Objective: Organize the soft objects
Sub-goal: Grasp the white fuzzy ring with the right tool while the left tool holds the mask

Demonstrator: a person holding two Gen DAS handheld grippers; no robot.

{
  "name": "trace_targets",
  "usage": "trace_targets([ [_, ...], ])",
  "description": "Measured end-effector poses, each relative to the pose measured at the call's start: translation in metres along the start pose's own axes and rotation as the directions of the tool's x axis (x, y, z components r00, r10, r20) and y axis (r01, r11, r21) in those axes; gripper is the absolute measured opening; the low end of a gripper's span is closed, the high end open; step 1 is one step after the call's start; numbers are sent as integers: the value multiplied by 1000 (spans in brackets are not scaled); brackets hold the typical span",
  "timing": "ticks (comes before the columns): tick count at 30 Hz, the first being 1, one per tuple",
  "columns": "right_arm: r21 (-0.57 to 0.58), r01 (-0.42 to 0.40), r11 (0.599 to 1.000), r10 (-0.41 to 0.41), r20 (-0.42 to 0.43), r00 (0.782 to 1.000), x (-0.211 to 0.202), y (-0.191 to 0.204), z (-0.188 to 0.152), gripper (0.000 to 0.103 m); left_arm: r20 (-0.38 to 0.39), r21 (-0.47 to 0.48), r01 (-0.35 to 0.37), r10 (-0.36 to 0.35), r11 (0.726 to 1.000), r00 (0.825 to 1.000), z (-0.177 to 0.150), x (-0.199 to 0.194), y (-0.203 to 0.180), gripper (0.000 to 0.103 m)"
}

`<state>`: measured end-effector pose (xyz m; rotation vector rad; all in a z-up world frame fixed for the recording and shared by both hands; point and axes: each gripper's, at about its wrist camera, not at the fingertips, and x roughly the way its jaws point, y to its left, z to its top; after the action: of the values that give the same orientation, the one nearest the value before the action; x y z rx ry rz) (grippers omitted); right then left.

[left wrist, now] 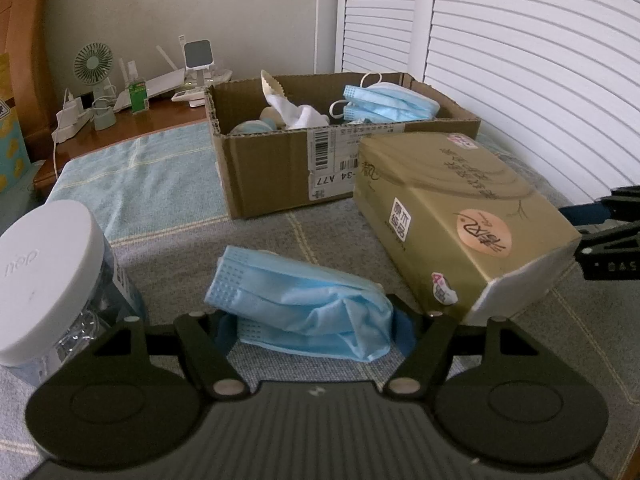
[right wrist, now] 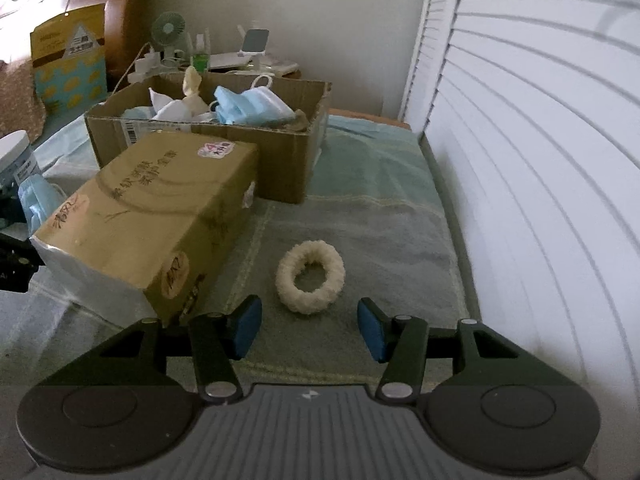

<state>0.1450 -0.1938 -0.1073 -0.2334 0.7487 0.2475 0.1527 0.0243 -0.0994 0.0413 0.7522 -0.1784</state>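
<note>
Gripping a crumpled blue face mask, the left gripper has its blue-padded fingers pressed against the pleated, papery fabric from either side — the mask bunches between them and sags onto the woven, plaid-lined cloth that covers the surface. Just to the left of that gripper stands a clear plastic jar with a smooth, round white lid.

The right gripper holds nothing; its jaws stand wide apart, and the flat blue pads hover just short of a cream scrunchie. That scrunchie is a fluffy, knobbly ring lying flat on the cloth, near the white louvred doors and just beside one end of a tissue pack. The pack is a long rectangular block in glossy gold wrapping with printed characters and a round pinkish sticker; its near end shows white.

Behind the pack sits an open cardboard box of corrugated brown board, with barcode labels on its front wall. Inside it lie more blue masks with white ear loops, heaped toward the right, and a rumpled white cloth beside a pale scalloped piece whose nature is unclear.

Farther back, on a wooden stand, a small green fan stands among chargers and a white router.
</note>
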Motion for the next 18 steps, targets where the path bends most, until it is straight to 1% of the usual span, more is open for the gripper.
trace_targets([
  [7, -25, 4, 1000, -4, 19, 1000, 10, 0, 6, 56, -2, -1, 0, 0, 1000, 1000, 0, 0, -1, 72],
  [9, -28, 8, 1000, -7, 21, 1000, 12, -1, 8, 52, -3, 1, 0, 0, 1000, 1000, 1, 0, -1, 72],
  [11, -36, 10, 999, -10, 23, 1000, 13, -1, 9, 43, -3, 1, 1, -1, 1000, 1000, 1, 0, -1, 71],
  [14, -35, 12, 999, -11, 24, 1000, 11, -1, 10, 39, -3, 4, 5, -5, 1000, 1000, 2, 0, -1, 67],
  [18, -25, 11, 1000, -10, 28, 1000, 8, -2, 12, 36, -7, 7, 14, -14, 1000, 1000, 3, -3, -1, 61],
])
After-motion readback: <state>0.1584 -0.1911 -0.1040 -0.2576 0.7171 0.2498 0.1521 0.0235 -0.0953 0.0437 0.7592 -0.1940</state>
